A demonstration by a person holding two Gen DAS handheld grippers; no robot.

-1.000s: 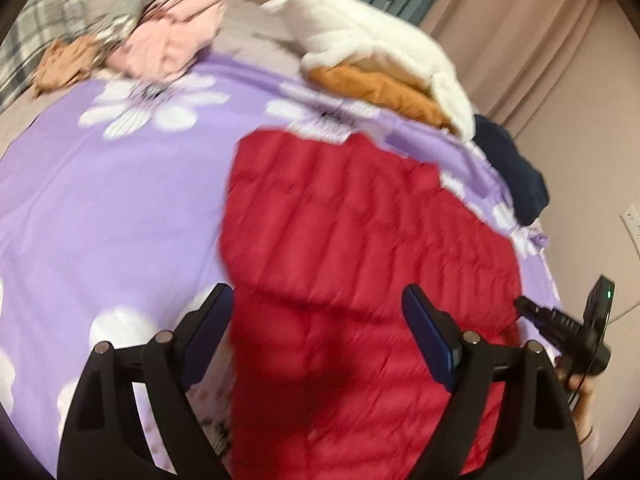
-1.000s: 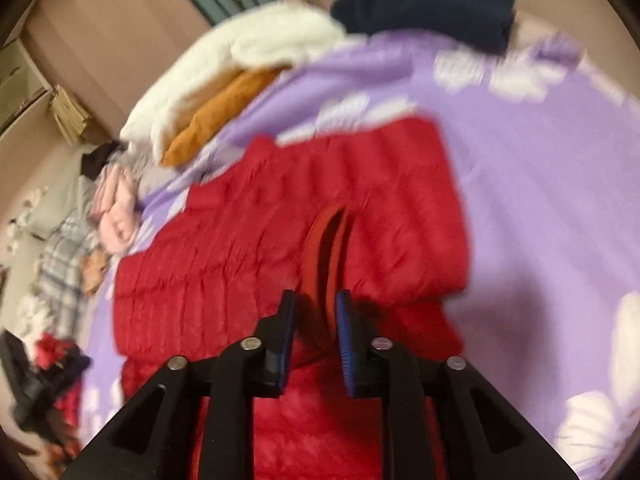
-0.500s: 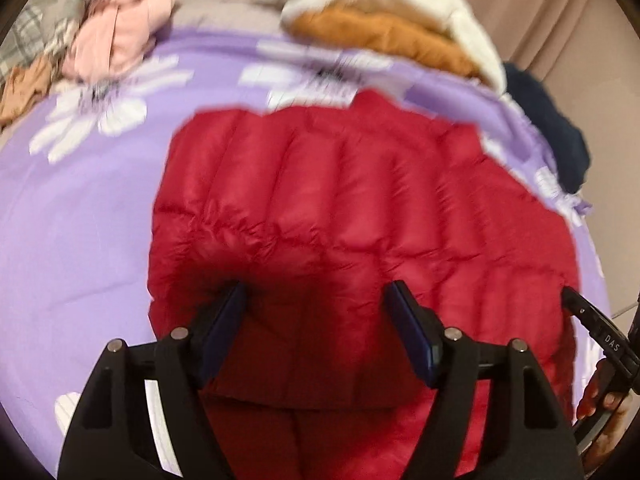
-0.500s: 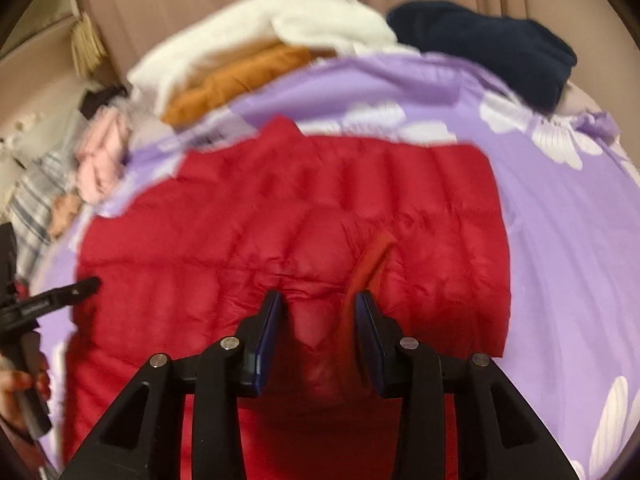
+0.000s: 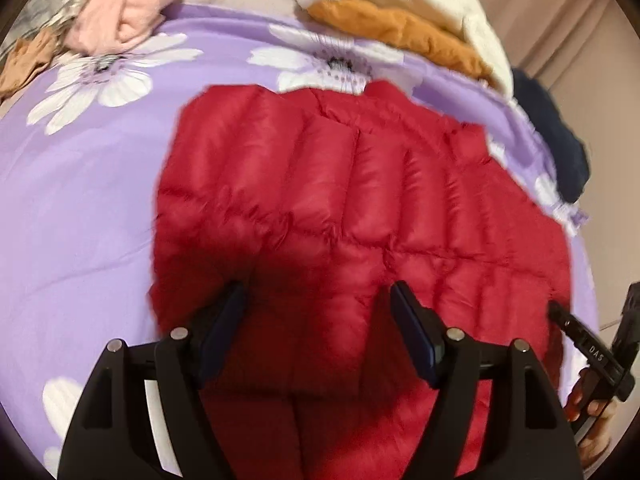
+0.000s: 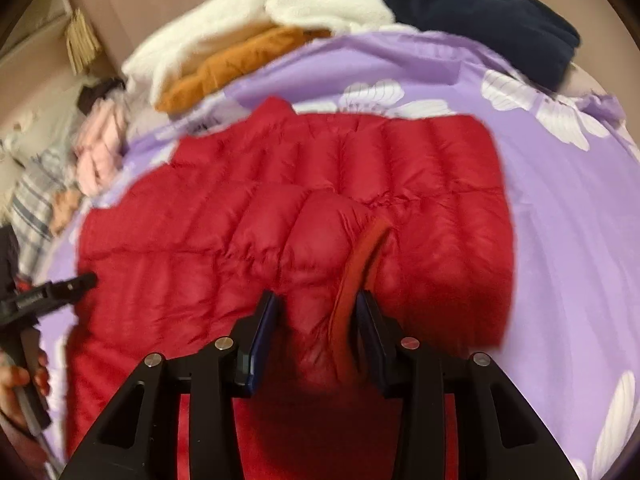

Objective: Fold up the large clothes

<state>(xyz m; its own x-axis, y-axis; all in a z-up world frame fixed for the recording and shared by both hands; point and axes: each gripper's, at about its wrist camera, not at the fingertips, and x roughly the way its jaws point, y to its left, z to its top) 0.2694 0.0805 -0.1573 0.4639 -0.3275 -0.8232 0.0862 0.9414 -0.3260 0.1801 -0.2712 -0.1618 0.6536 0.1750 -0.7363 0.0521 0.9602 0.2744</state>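
Observation:
A red quilted puffer jacket [image 5: 360,184] lies spread on the purple flowered bedspread [image 5: 80,200]. My left gripper [image 5: 318,314] hovers low over the jacket's near part, its jaws wide and opening, the pads pressing on nothing. In the right wrist view the jacket [image 6: 248,216] has a raised fold with an orange-red cuff edge [image 6: 356,264] standing between the fingers of my right gripper [image 6: 316,322]. Those jaws are opening and the puffed fabric still fills most of the gap. Each view shows the other gripper at its edge, the right one [image 5: 580,344] and the left one [image 6: 48,292], each in a hand.
At the far side of the bed lie a white fleece over an orange garment [image 5: 400,28], a dark navy garment [image 6: 500,28], and pink clothes [image 5: 120,12] beside a plaid piece [image 6: 32,208]. Beige curtains hang behind. Bare bedspread [image 6: 580,260] stretches right of the jacket.
My right gripper, first shut on the jacket's cuff fold, has spread its jaws around it. My left gripper came down and forward over the jacket, its jaws somewhat narrower than before.

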